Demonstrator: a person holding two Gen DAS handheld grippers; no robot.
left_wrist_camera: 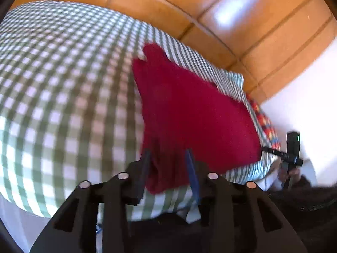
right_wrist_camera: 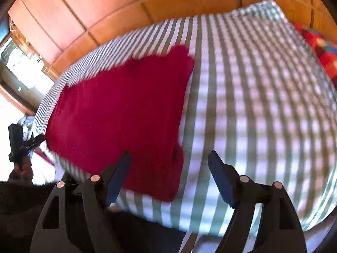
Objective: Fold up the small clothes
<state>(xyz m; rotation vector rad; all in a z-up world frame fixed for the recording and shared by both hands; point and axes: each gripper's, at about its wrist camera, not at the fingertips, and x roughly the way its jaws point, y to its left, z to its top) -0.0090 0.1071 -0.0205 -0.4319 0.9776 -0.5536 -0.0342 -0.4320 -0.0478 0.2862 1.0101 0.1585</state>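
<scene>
A small dark red garment lies spread on a green-and-white checked cloth. In the left wrist view my left gripper has its blue fingers on either side of a bunched near edge of the garment, partly closed on it. In the right wrist view the garment lies left of centre, and my right gripper is open above its near right corner, holding nothing. The other gripper shows at the right edge of the left view and at the left edge of the right view. Both views are motion-blurred.
The checked cloth covers a raised surface with rounded edges. A multicoloured red patterned fabric lies at its far corner, also seen in the left view. Orange tiled floor surrounds it. A white wall is to the side.
</scene>
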